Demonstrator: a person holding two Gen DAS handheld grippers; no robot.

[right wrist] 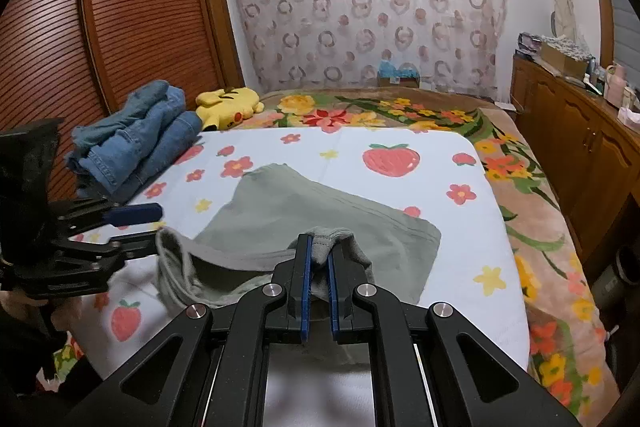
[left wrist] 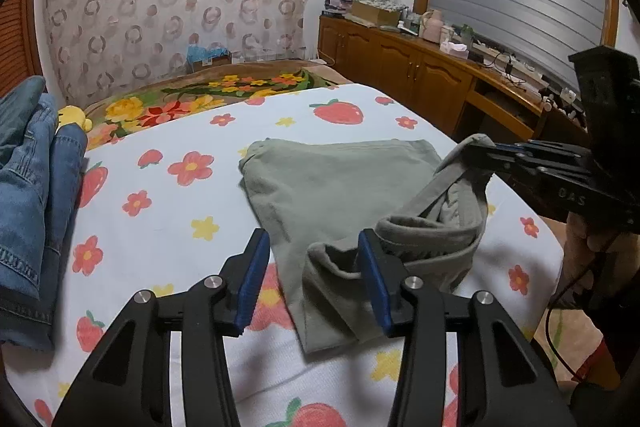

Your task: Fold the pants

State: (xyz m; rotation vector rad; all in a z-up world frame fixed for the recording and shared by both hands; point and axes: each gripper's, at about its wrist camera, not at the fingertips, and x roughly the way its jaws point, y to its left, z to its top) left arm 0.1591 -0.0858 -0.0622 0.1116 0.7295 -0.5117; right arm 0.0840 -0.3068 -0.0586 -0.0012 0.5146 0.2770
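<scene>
Over bed (left wrist: 168,227): right tool (right wrist: 318,259) pinching pants (right wrist: 320,219), angled down.

The pants (left wrist: 320,183) are plain grey-green. The sheet (left wrist: 160,227) is white with red strawberries and red and yellow flowers. The blanket (right wrist: 400,111) behind it is brown with big yellow, red and green flowers. The folded jeans (right wrist: 136,143) are blue. The soft toy (right wrist: 230,105) is yellow, maybe with dark marks. The gripper pads (left wrist: 250,287) are blue.
</scene>
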